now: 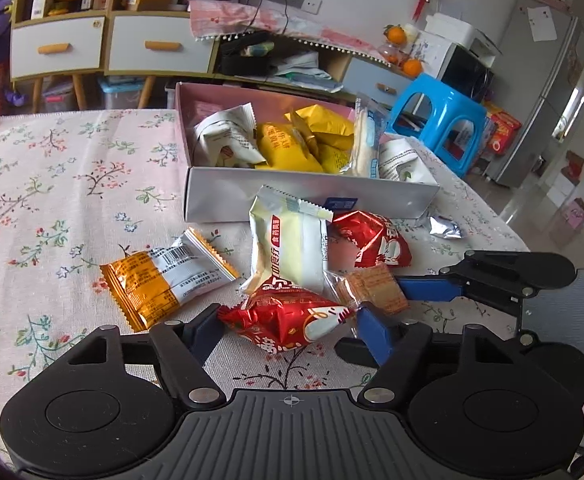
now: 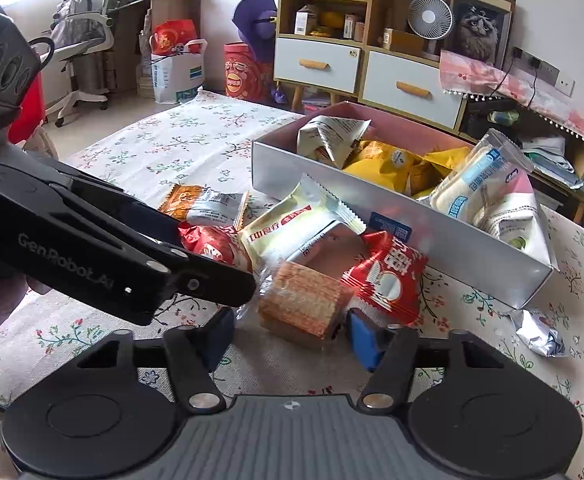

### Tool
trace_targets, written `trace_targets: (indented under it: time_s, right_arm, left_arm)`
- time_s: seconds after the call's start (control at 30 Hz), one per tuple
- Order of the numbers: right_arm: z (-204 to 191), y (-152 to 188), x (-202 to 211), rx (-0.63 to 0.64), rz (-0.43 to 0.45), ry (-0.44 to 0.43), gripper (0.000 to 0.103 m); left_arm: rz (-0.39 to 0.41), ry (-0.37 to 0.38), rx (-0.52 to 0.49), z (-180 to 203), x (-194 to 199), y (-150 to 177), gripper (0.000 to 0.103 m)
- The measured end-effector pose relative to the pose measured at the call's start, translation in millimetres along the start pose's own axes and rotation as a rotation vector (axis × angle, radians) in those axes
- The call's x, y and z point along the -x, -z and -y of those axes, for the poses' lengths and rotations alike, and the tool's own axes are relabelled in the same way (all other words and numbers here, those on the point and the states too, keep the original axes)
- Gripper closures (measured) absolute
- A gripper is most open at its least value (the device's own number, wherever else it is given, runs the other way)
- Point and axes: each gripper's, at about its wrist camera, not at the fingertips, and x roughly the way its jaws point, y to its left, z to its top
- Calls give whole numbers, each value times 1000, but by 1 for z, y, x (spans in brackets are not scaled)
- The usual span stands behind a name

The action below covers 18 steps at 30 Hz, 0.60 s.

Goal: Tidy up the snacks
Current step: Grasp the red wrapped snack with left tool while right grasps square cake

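Snacks lie in a loose pile on the floral tablecloth (image 1: 64, 184), just in front of the open grey cardboard box (image 1: 308, 196), which already holds yellow and white packets. Left gripper (image 1: 288, 326) has its blue fingers (image 1: 374, 334) either side of a shiny red foil snack packet (image 1: 292, 320), approx half open, pads at the wrapper's ends; a firm pinch can't be confirmed. Right gripper (image 2: 292, 334) sits half open round a clear-wrapped brown wafer block (image 2: 304, 300), pads beside it, prob touching. A cream packet (image 1: 292, 248), a second red packet (image 2: 384, 276) and an orange-and-silver sachet (image 1: 164, 280) lie adjacent.
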Motion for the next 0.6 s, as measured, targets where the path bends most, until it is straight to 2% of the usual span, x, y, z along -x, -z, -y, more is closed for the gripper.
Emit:
trace_targets:
  time_s: [0.2,0.4,0.47,0.53,0.6]
  right_arm:
    - [7,-2,1,-19,-9,1,61]
    - [16,0,3,-47,-20,4,61]
    - [18,0,3,-57,-24,1,59]
    - [18,-1,2,-78,-28,-9,49]
    - [19,-3,1,-100,-26,-20,47]
  left_arm:
    - [0,-40,-6,-5,8,1,35]
    - [7,-97,14,-20,18,2,33]
    - [11,-102,13,-21,19,2,31]
    - [14,-97,11,-20,18,2,29]
    - [12,-92,-2,-17,15,2,29]
